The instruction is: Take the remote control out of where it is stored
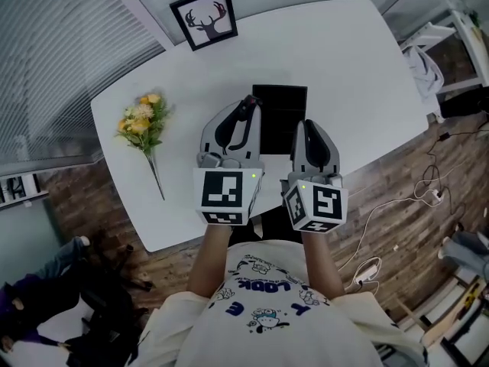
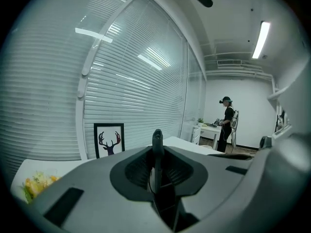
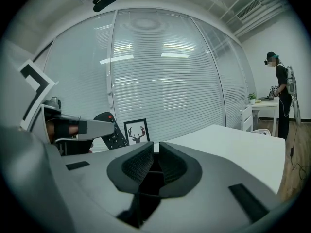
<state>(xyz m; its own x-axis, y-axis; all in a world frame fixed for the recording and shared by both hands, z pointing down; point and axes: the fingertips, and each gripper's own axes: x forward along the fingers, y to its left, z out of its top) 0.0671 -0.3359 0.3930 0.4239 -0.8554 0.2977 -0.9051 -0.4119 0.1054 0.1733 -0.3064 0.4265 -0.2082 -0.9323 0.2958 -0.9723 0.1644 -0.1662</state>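
1. A white tabletop (image 1: 336, 60) stands on a wood-plank floor, with slatted blinds (image 3: 165, 76) along the wall behind it.
2. Nearest the person, just short of the black box (image 1: 280, 117) at the tabletop's middle, the right gripper (image 1: 315, 140) has its jaws drawn almost together, with only a sliver between them and nothing in it.
3. At the near left corner of the black box, the left gripper (image 1: 238, 125) is clamped on the remote control (image 3: 112, 134). The remote stands on end and tilted, with its red button at the top.
4. The remote's lower end is hidden, so whether it clears the black box cannot be told.
5. Left of the black box and well apart from it, a bunch of yellow flowers (image 1: 140, 125) lies flat.
6. Beyond the black box, a framed deer picture (image 1: 204, 17) stands at the far edge.
7. Far past the black box, a person (image 2: 226, 123) stands at another table.
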